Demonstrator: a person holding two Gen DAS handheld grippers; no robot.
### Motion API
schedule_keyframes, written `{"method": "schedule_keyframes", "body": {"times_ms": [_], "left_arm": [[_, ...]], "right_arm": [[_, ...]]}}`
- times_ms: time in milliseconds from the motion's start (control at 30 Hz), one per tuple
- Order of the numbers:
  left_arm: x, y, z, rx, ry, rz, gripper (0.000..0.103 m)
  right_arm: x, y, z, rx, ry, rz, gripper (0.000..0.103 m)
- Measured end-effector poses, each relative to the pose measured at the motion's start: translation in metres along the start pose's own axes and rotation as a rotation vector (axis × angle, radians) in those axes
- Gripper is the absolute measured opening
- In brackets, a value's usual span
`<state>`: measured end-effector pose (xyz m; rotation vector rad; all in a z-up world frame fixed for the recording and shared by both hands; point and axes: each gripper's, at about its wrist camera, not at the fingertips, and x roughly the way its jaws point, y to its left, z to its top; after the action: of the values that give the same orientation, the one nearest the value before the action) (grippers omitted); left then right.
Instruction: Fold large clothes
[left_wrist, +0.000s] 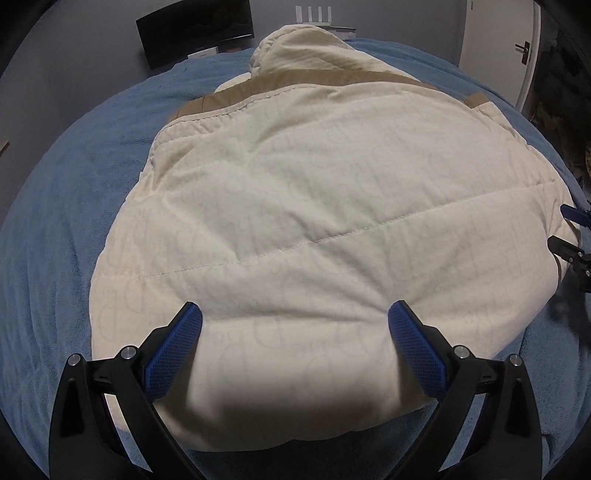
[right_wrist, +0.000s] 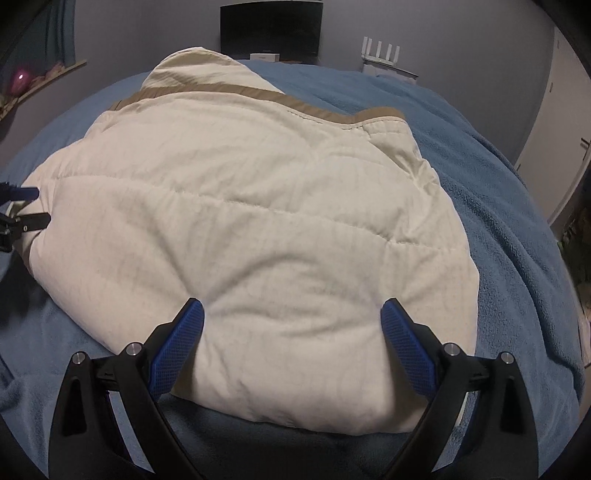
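A cream quilted jacket (left_wrist: 295, 206) with a tan band (left_wrist: 280, 86) and a hood at its far end lies flat on the blue bed cover (left_wrist: 55, 229). My left gripper (left_wrist: 295, 314) is open, its blue pads pressing down on the jacket's near hem on the left side. My right gripper (right_wrist: 291, 310) is open too, with its pads set on the same jacket (right_wrist: 258, 206) at the near hem on the right side. Each gripper shows at the edge of the other's view: the right gripper (left_wrist: 570, 236) and the left gripper (right_wrist: 22, 210).
The blue bed cover (right_wrist: 498, 206) spreads around the jacket on all sides. A dark monitor (right_wrist: 271, 31) and a white router (right_wrist: 380, 51) stand against the grey far wall. A white door (left_wrist: 498, 40) is at the right. A pink lamp (right_wrist: 20, 81) glows on a shelf at the left.
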<state>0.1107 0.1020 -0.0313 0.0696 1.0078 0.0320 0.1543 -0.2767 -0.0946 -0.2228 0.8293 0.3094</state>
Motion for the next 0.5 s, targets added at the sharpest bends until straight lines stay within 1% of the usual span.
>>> {"method": "schedule_keyframes", "body": {"times_ms": [67, 167, 200, 267, 333, 400, 433, 467, 500], "left_arm": [[-0.004, 0.005, 0.004, -0.019, -0.008, -0.014, 0.097], [-0.018, 0.021, 0.017, -0.056, -0.080, -0.020, 0.097], [-0.021, 0.031, 0.022, -0.071, -0.101, -0.015, 0.097], [-0.022, 0.058, 0.037, -0.104, -0.126, 0.017, 0.097], [-0.013, 0.082, 0.048, -0.110, -0.123, 0.059, 0.097], [0.002, 0.104, 0.057, -0.082, -0.102, 0.122, 0.096], [0.007, 0.112, 0.058, -0.081, -0.093, 0.119, 0.092], [0.015, 0.122, 0.061, -0.096, -0.080, 0.100, 0.086], [0.020, 0.129, 0.062, -0.114, -0.073, 0.080, 0.084]], "right_arm": [[-0.007, -0.005, 0.003, 0.014, -0.020, 0.021, 0.093], [-0.018, -0.018, 0.014, 0.052, -0.080, 0.044, 0.093], [-0.021, -0.026, 0.021, 0.068, -0.096, 0.050, 0.093], [-0.019, -0.039, 0.034, 0.075, -0.095, 0.043, 0.093], [-0.012, -0.055, 0.045, 0.070, -0.081, 0.013, 0.093], [-0.004, -0.074, 0.053, 0.075, -0.067, -0.009, 0.093], [0.003, -0.086, 0.058, 0.088, -0.055, -0.011, 0.093], [0.007, -0.095, 0.060, 0.103, -0.046, -0.004, 0.093], [0.015, -0.107, 0.063, 0.131, -0.028, 0.015, 0.093]]}}
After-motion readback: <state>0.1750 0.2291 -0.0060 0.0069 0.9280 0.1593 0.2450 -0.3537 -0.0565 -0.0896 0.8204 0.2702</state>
